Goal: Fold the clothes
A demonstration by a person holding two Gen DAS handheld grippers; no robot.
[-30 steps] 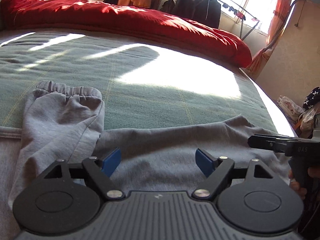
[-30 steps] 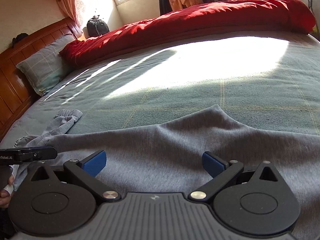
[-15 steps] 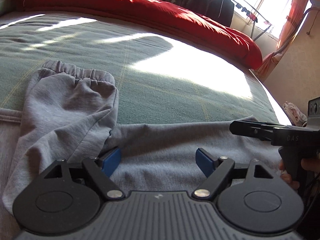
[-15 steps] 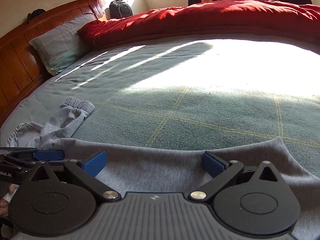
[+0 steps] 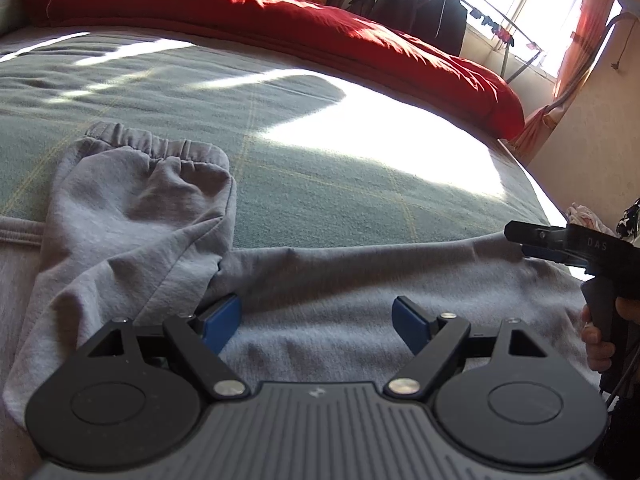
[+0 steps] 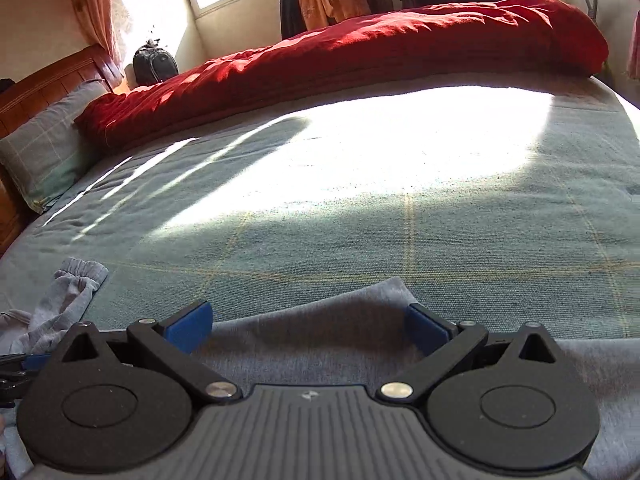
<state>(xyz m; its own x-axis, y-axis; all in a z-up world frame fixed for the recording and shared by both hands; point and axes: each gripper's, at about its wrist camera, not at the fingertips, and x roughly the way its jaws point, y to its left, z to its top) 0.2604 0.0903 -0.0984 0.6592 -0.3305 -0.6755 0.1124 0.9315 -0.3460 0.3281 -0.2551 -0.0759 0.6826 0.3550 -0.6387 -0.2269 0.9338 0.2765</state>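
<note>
Nearest the lens in both wrist views: ribbed grey housing w/ two round black discs and black angular linkages carrying flat blue pads.

Left claw [image 5: 316,320] is standing released, pads wide apart, hovering just above the grey sweatshirt [image 5: 340,280]; nothing is sitting between the pads. Right claw [image 6: 310,324] is likewise standing released, pads spread either side of a raised peak in the garment's far edge [image 6: 384,288], fabric not pinched.

Sweatshirt: soft, matte, fleece-like knit, lying spread across the near part of the bed [image 5: 320,184], body mostly flat w/ shallow wrinkles. One sleeve [image 5: 132,216] is lying folded in over the body, puffy and creased, ending in a gathered, elasticated cuff [image 5: 160,152] resting on the bedcover.

Right claw's black pistol-shaped handle [image 5: 600,308] is showing at the left view's edge, a hand [image 5: 600,340] wrapping it.

Beyond: bedcover is a flat, coarse-woven green textile w/ thin yellow check lines, partly sunlit. Farther: rumpled red quilt [image 6: 360,52] bunched along the far side; checked pillow [image 6: 40,152] against a wooden headboard [image 6: 48,80].
</note>
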